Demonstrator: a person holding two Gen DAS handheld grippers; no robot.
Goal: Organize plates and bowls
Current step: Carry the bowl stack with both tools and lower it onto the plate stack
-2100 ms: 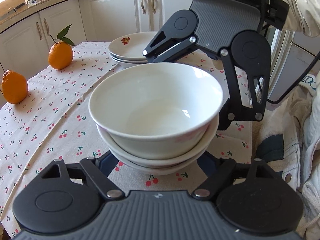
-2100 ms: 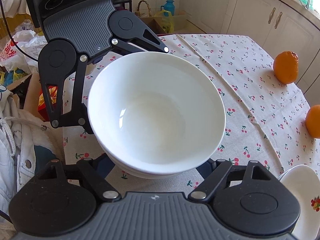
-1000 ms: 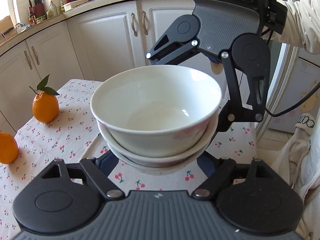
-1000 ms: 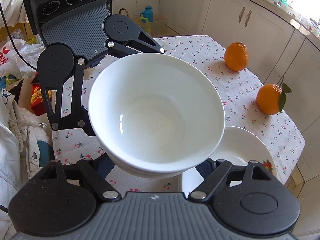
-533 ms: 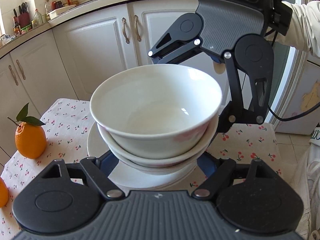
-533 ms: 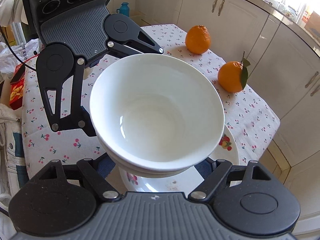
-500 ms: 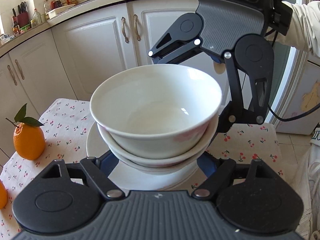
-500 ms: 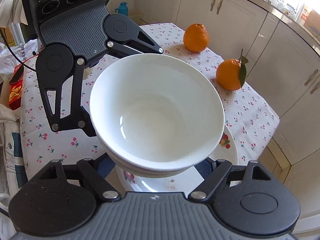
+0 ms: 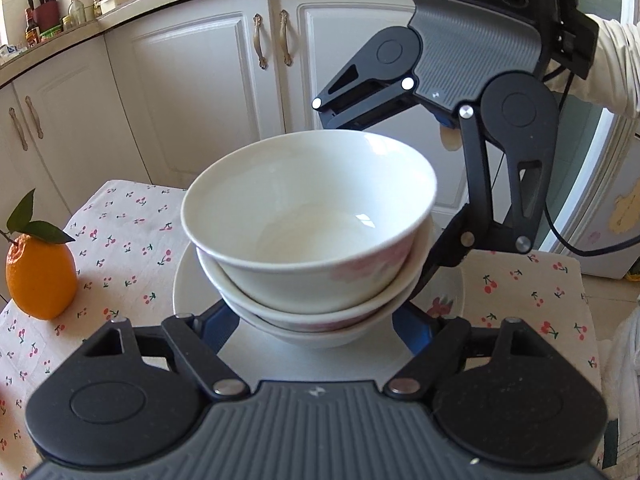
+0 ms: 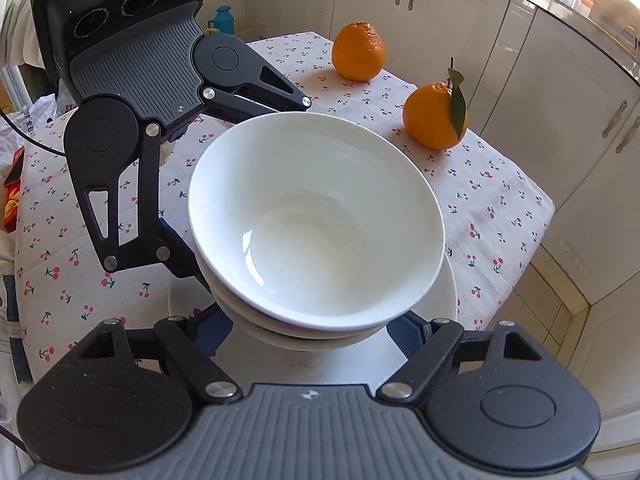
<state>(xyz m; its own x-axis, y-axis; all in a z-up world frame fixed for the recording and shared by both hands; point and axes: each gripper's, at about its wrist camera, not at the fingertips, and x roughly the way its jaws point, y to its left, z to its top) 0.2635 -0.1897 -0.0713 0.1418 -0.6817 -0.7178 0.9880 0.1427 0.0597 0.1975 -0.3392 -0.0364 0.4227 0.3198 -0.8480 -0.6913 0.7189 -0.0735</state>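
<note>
A stack of three white bowls (image 9: 308, 216) is held between both grippers from opposite sides. My left gripper (image 9: 314, 326) is shut on the lowest bowl, its blue pads (image 9: 218, 326) against the bowl's sides. My right gripper (image 10: 308, 334) is shut on the same stack of bowls (image 10: 316, 220), and its black frame (image 9: 472, 60) faces me across the bowls. Directly beneath lies a white plate (image 9: 196, 292) with a red flower print, also the plate (image 10: 450, 300) in the right wrist view. Whether the lowest bowl touches the plate I cannot tell.
The table (image 10: 500, 200) has a cherry-print cloth, and its edge runs close behind the plate. An orange with a leaf (image 9: 40, 276) stands left of the plate. In the right wrist view, two oranges (image 10: 358, 56) (image 10: 434, 116) sit further along. White cabinets (image 9: 192, 80) stand beyond. A sleeve (image 9: 616, 68) shows at the right.
Both grippers carried the bowl stack across the table towards its cabinet end and a little down. The plate, off to the side before, now lies straight under the stack.
</note>
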